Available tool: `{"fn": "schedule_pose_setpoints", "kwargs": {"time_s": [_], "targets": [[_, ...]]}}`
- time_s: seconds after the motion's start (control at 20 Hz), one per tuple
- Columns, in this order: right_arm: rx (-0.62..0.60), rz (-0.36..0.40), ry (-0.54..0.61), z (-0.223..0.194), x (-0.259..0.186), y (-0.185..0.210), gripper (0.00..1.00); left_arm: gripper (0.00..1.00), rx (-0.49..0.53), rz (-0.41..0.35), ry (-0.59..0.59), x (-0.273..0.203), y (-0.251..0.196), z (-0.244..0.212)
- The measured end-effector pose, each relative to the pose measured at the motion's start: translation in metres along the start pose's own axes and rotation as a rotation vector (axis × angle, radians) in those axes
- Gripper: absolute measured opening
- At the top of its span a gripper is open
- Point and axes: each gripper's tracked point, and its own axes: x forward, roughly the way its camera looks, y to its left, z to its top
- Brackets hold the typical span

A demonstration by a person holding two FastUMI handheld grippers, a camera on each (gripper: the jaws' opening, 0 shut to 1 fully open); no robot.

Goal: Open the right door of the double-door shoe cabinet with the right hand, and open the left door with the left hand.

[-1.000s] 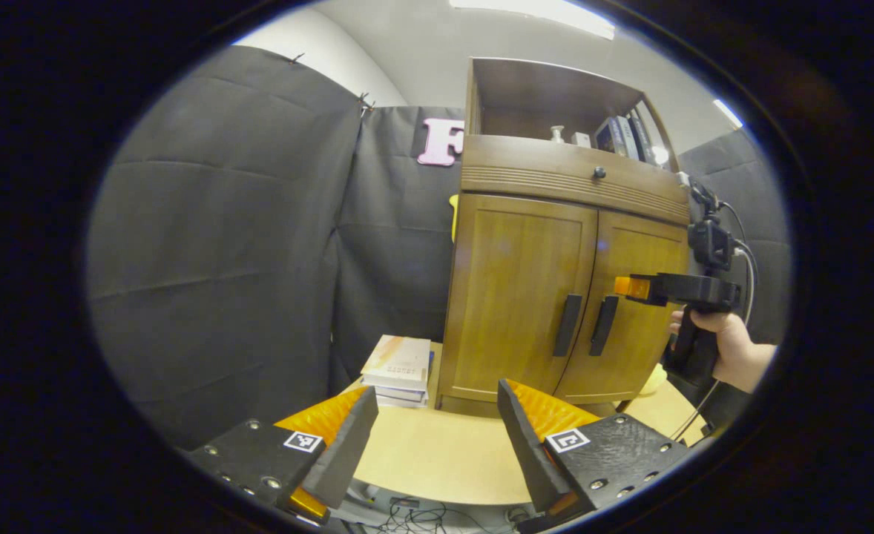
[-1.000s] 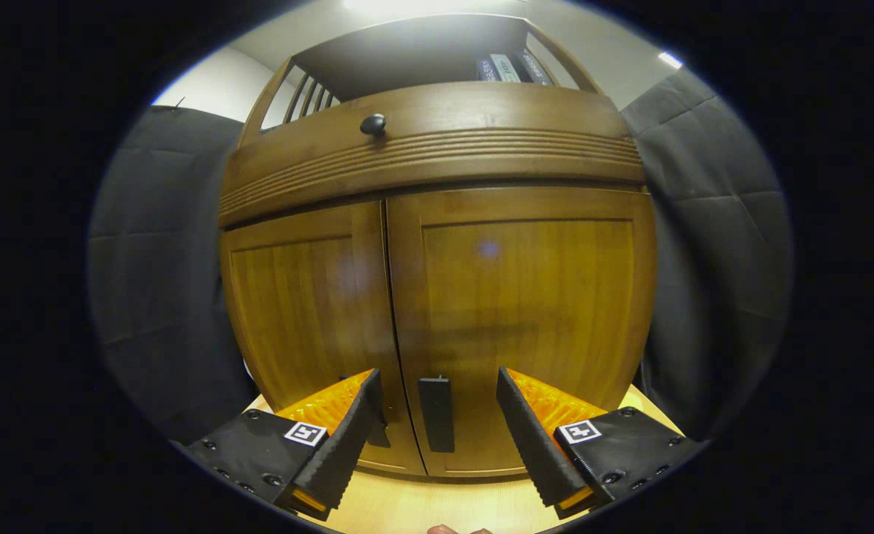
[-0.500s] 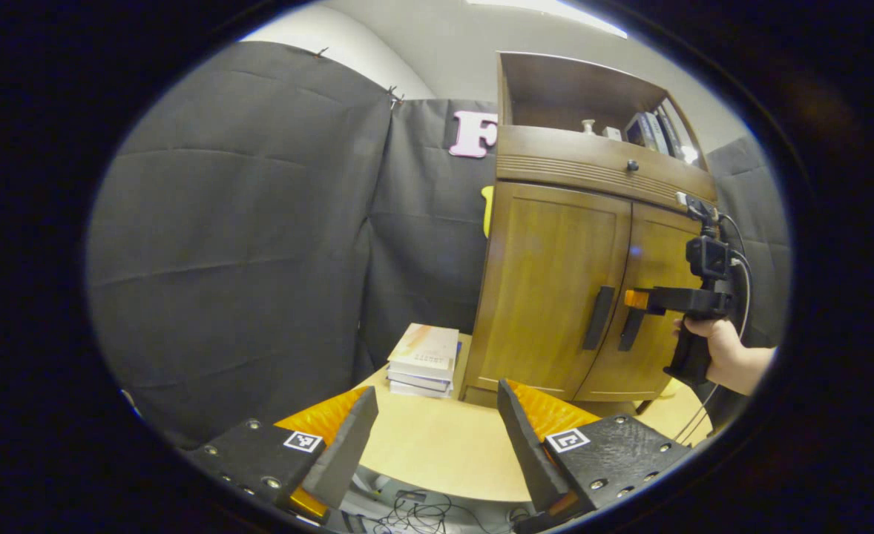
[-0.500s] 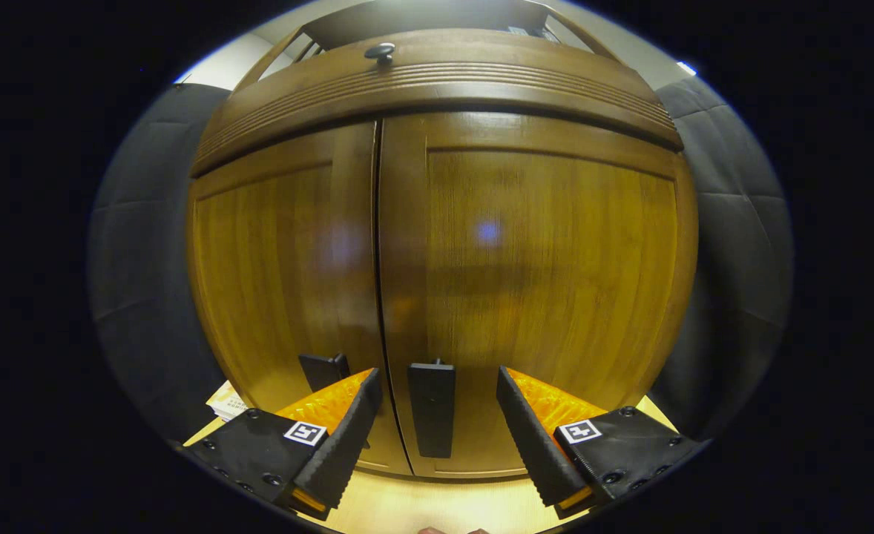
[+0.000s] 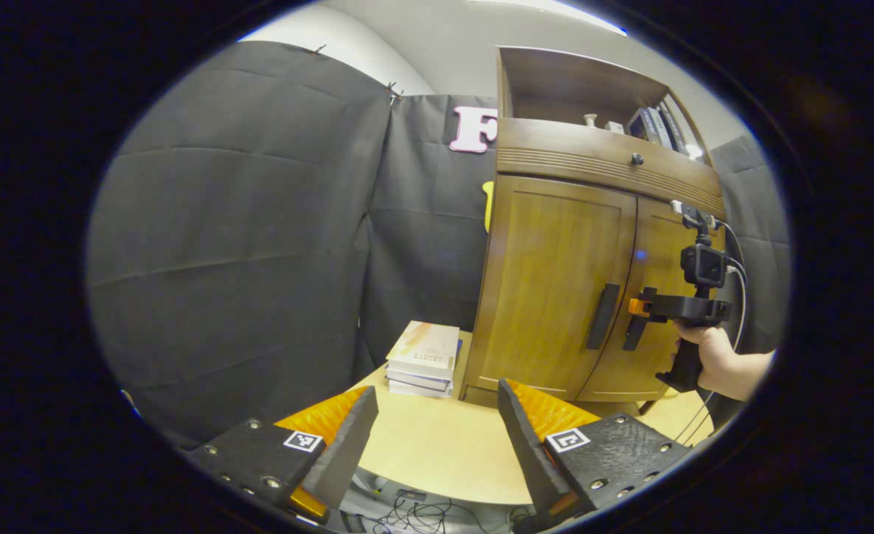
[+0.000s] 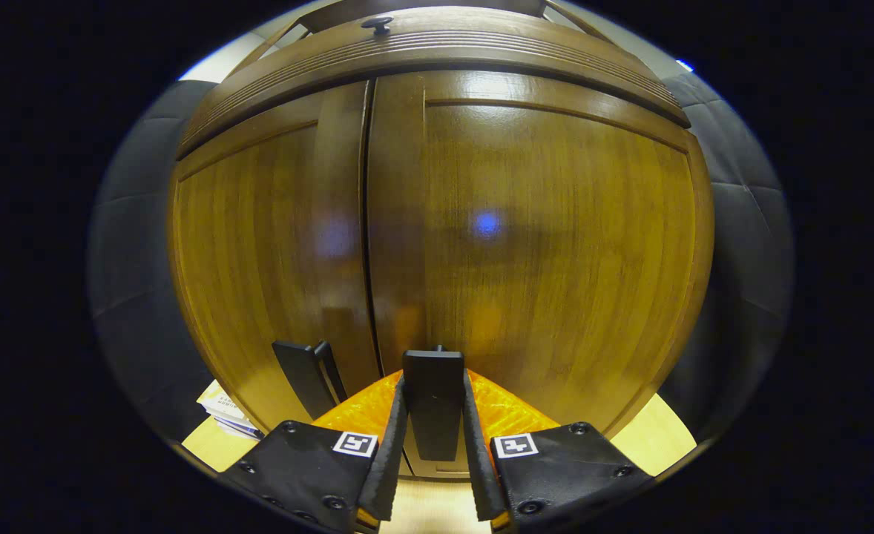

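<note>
Since the right gripper [image 6: 434,475] has its fingers clamped on the right door's handle [image 6: 433,400], one finger each side, the pull is what counts next. That handle is a vertical bar sitting btwn the fingers, just right of the centre seam of the shoe cabinet [image 5: 556,282]. Both doors look shut. Left door's handle [image 5: 602,316] is upright too, just beside the seam, well apart from the left gripper [image 5: 435,437], whose fingers are spread wide w/ nothing btwn them, low over the counter [image 5: 437,452]. A stack of books [image 5: 424,357] lies left of the cabinet base, prob. near the left door's swing.
</note>
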Motion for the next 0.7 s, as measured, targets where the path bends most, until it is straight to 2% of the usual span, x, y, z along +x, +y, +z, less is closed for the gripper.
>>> {"fn": "schedule_pose_setpoints", "kwargs": {"time_s": [0.1, 0.15, 0.25, 0.45, 0.7], "targets": [[0.005, -0.006, -0.005, 0.000, 0.004, 0.000, 0.34, 0.91, 0.006, -0.011, 0.002, 0.002, -0.006, -0.001], [0.003, -0.003, -0.004, -0.001, 0.005, -0.001, 0.34, 0.91, 0.007, -0.016, 0.002, 0.003, -0.007, -0.001], [-0.004, 0.015, -0.004, 0.000, 0.004, 0.001, 0.27, 0.91, 0.005, -0.030, 0.001, 0.003, -0.012, -0.001], [-0.007, 0.072, 0.012, -0.001, -0.002, 0.002, 0.27, 0.91, 0.004, -0.057, -0.002, -0.002, -0.017, -0.004], [-0.010, 0.102, 0.011, -0.004, -0.027, 0.000, 0.27, 0.92, 0.000, -0.105, -0.017, -0.013, -0.024, 0.000]]}}
